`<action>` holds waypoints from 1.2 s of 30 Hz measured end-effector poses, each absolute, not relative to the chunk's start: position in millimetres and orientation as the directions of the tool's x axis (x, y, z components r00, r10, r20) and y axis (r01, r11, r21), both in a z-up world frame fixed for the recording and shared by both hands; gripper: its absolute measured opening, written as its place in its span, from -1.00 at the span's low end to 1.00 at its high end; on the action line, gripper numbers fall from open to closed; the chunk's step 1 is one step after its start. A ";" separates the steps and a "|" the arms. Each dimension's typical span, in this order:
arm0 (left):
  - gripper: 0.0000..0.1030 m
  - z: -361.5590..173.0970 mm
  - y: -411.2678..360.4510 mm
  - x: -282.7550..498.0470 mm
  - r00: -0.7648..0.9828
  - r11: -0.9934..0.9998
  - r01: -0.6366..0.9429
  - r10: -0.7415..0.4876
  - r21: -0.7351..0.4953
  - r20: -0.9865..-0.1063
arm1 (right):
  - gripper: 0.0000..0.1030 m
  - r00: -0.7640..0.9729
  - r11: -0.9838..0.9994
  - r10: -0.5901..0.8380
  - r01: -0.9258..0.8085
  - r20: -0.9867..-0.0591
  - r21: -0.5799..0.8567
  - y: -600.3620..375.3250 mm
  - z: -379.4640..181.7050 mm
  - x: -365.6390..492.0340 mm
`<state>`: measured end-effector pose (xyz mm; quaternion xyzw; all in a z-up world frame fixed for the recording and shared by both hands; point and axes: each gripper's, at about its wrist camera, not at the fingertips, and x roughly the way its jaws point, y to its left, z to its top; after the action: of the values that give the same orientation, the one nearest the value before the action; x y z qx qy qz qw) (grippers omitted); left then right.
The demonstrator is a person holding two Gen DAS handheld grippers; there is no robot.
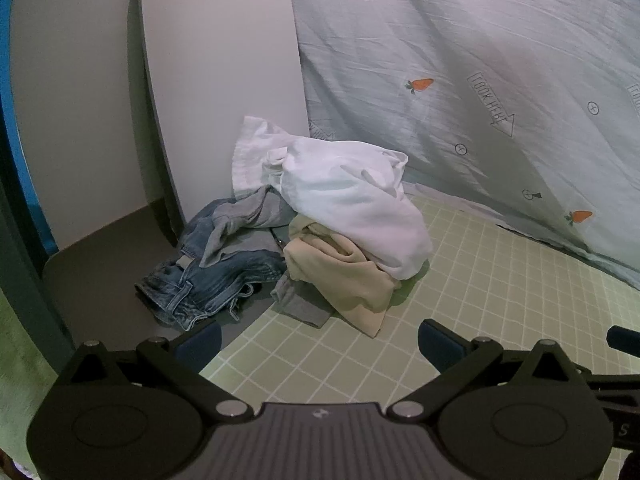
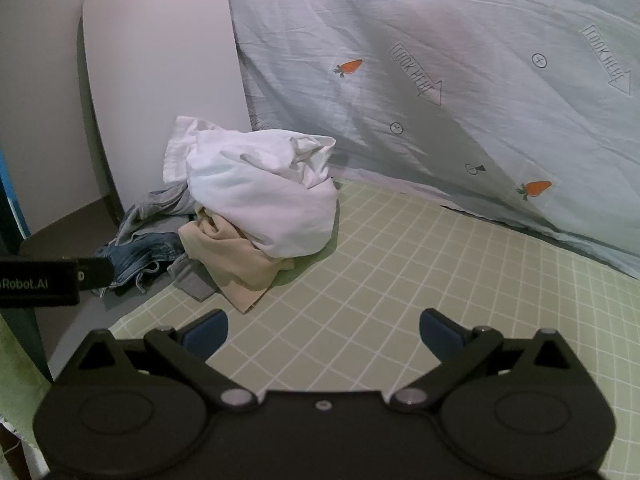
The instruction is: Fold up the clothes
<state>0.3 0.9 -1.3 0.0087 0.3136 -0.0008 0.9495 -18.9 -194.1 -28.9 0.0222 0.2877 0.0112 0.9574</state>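
A heap of clothes lies at the back left of a green checked sheet (image 1: 480, 280). A crumpled white garment (image 1: 344, 196) (image 2: 264, 196) sits on top. Under it lie a beige garment (image 1: 344, 276) (image 2: 236, 264), a grey garment (image 1: 244, 216) (image 2: 192, 276) and blue jeans (image 1: 212, 280) (image 2: 140, 256). My left gripper (image 1: 320, 344) is open a short way in front of the heap, nothing between its blue pads. My right gripper (image 2: 324, 332) is open too, over the bare sheet and right of the heap. The left gripper's side also shows at the left edge of the right wrist view.
A pale blue quilt (image 1: 500, 80) (image 2: 460, 80) printed with carrots and arrows rises behind and to the right of the heap. A white rounded board (image 1: 216, 80) (image 2: 160, 80) leans against the wall at the back left. A grey surface (image 1: 104, 280) lies left of the sheet.
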 end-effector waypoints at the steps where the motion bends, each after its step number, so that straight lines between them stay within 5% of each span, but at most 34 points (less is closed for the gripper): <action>1: 1.00 -2.4 1.5 0.4 0.803 1.000 0.008 0.003 0.016 -0.596 | 1.00 0.834 0.999 0.034 -0.009 -0.551 0.049 -194.1 -28.9 -18.9; 36: 1.00 -3.3 -5.6 0.6 0.806 1.000 0.003 0.009 0.020 -0.592 | 1.00 0.835 0.999 0.036 -0.009 -0.549 0.052 -200.2 -29.6 -18.1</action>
<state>0.6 -5.6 -3.3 0.0100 0.3118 0.0016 0.9501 -18.1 -200.2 -29.6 0.0239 0.2869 0.0117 0.9576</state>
